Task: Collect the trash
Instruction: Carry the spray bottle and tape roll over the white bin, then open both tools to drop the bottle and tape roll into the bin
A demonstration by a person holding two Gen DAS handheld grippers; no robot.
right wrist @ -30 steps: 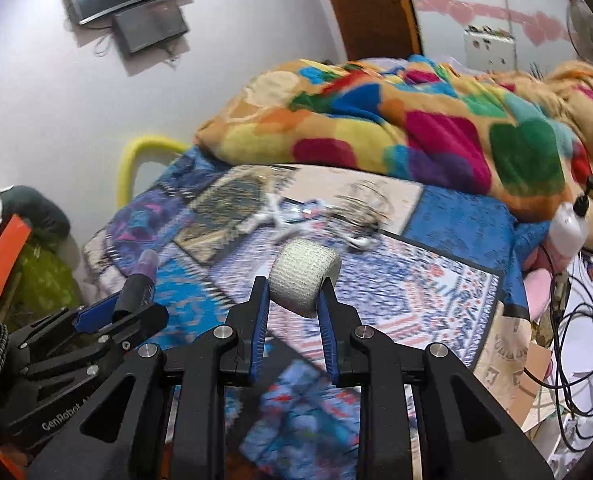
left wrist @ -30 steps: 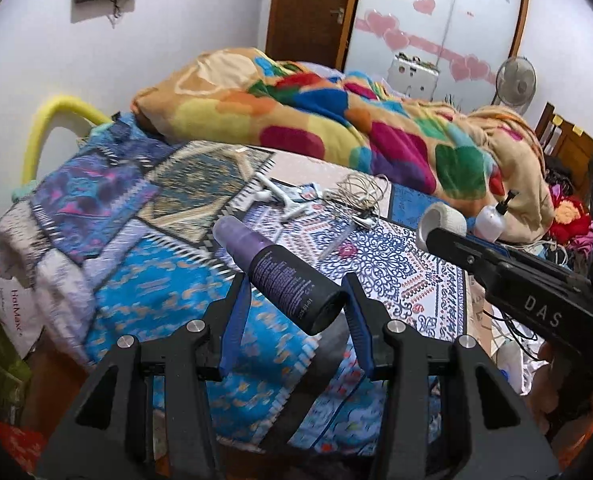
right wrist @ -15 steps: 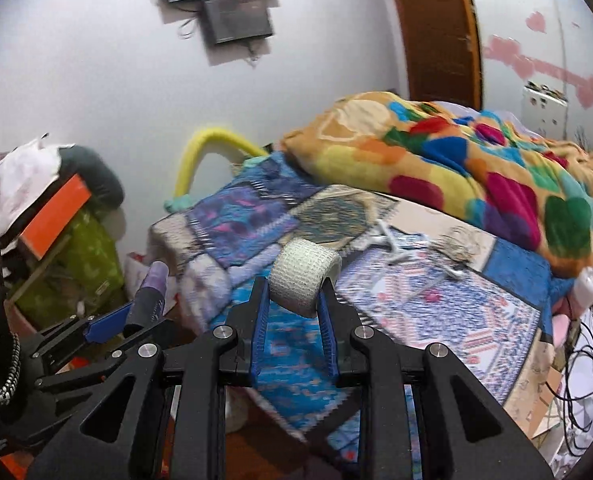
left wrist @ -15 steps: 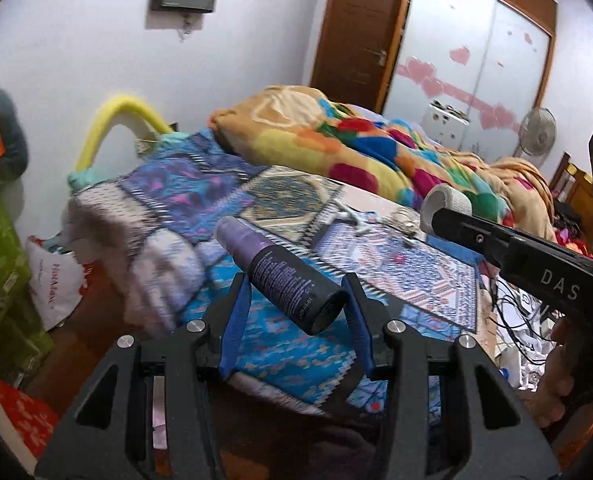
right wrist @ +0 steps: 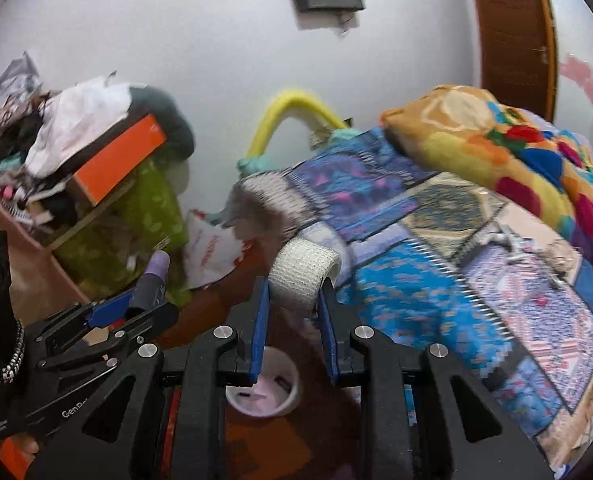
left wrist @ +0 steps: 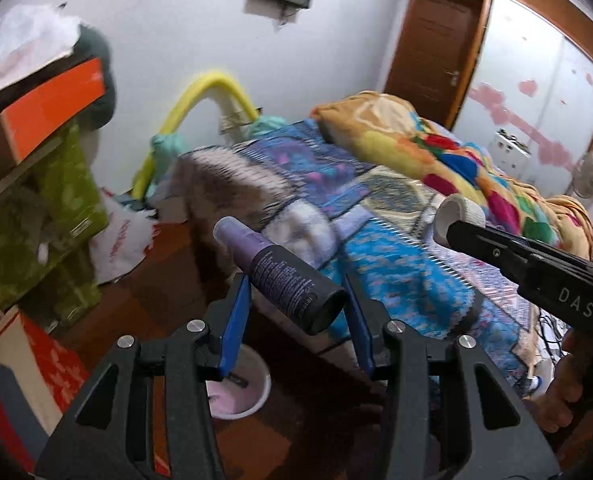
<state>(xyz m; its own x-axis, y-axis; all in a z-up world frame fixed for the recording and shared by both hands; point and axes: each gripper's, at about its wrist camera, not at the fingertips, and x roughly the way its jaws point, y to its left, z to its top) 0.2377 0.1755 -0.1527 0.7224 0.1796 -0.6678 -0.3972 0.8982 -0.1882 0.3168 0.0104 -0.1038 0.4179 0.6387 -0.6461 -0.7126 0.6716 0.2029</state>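
My left gripper (left wrist: 296, 300) is shut on a dark purple spray bottle (left wrist: 280, 276), held crosswise, cap to the left. It also shows in the right wrist view (right wrist: 152, 284). My right gripper (right wrist: 294, 300) is shut on a white bandage roll (right wrist: 302, 276), also seen in the left wrist view (left wrist: 458, 214). A small white bin (right wrist: 264, 388) with a pink liner stands on the floor below both grippers; it also shows in the left wrist view (left wrist: 238, 384).
The bed (left wrist: 396, 248) with a patterned blue cover and colourful blanket (left wrist: 436, 148) lies to the right. Green boxes (left wrist: 36, 220), an orange box (left wrist: 48, 104) and a white plastic bag (left wrist: 120, 240) crowd the left wall. The floor is red-brown wood.
Both grippers have swung left and down, away from the bed toward the floor. The white bin has come into view below them. Both still hold their objects.
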